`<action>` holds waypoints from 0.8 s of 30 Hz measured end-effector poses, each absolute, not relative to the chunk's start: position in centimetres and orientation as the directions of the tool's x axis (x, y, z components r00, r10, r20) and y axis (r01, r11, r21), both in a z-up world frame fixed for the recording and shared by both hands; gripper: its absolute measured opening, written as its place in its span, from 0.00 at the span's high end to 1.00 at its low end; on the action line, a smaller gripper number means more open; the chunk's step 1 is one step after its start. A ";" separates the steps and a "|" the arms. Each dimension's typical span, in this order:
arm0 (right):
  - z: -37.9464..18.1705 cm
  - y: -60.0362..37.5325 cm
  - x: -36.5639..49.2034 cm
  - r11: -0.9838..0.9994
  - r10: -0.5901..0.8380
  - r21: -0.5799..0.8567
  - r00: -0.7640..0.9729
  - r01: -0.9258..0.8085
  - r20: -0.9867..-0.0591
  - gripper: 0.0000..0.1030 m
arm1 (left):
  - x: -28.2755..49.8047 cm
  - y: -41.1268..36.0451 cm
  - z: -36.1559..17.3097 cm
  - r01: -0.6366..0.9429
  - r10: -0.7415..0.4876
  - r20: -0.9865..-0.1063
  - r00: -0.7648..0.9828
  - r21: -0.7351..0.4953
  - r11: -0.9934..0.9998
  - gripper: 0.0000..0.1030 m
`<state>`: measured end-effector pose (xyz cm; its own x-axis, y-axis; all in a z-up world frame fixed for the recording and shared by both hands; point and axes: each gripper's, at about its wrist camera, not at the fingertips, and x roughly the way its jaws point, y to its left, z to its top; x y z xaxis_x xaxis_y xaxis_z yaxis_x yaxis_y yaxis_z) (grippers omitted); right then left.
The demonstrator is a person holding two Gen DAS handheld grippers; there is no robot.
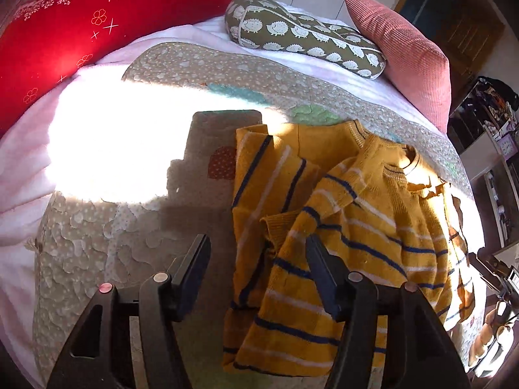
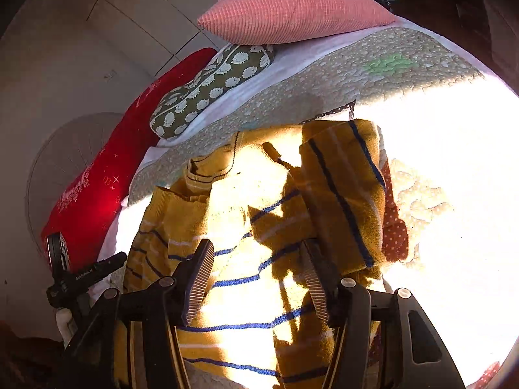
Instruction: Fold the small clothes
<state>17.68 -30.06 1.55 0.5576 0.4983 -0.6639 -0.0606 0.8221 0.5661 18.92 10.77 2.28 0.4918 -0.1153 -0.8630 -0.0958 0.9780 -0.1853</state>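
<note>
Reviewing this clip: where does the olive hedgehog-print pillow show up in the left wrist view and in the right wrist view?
Left wrist view: the hedgehog-print pillow lies top centre, between the red pillow on its left and the pink ribbed cushion on its right.
Right wrist view: the hedgehog-print pillow sits upper left of centre, under the pink ribbed cushion, above the red pillow.
Shared landmark: the yellow striped sweater in front of both grippers.
</note>
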 end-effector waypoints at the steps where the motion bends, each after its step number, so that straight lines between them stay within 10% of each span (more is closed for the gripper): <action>1: 1.3 -29.8 17.2 0.833 0.488 0.549 0.553 -0.064 -0.675 0.43 | 18.7 10.3 1.9 -0.091 -0.091 -0.871 0.484 -0.153 0.984 0.42; 5: -0.5 -29.8 16.7 0.878 0.407 0.478 0.548 -0.015 -0.731 0.43 | 19.0 8.8 0.1 -0.090 0.005 -0.917 0.398 -0.033 0.995 0.81; 13: -0.6 -35.5 14.5 0.888 0.290 0.445 0.604 0.120 -0.742 0.43 | 16.8 12.4 2.5 -0.189 -0.038 -0.884 0.466 -0.141 0.972 0.88; 16: -0.6 -36.2 13.2 0.813 0.421 0.576 0.604 0.078 -0.676 0.40 | 15.6 14.2 2.5 -0.177 -0.146 -0.866 0.478 -0.257 0.950 0.65; 18: -1.0 -36.0 12.4 0.758 0.492 0.649 0.594 0.068 -0.637 0.38 | 14.7 14.9 2.2 -0.171 -0.185 -0.842 0.507 -0.308 0.936 0.32; 24: -3.0 -33.9 11.8 0.752 0.510 0.655 0.566 0.072 -0.648 0.35 | 14.4 13.5 0.1 -0.099 -0.281 -0.822 0.495 -0.374 0.922 0.23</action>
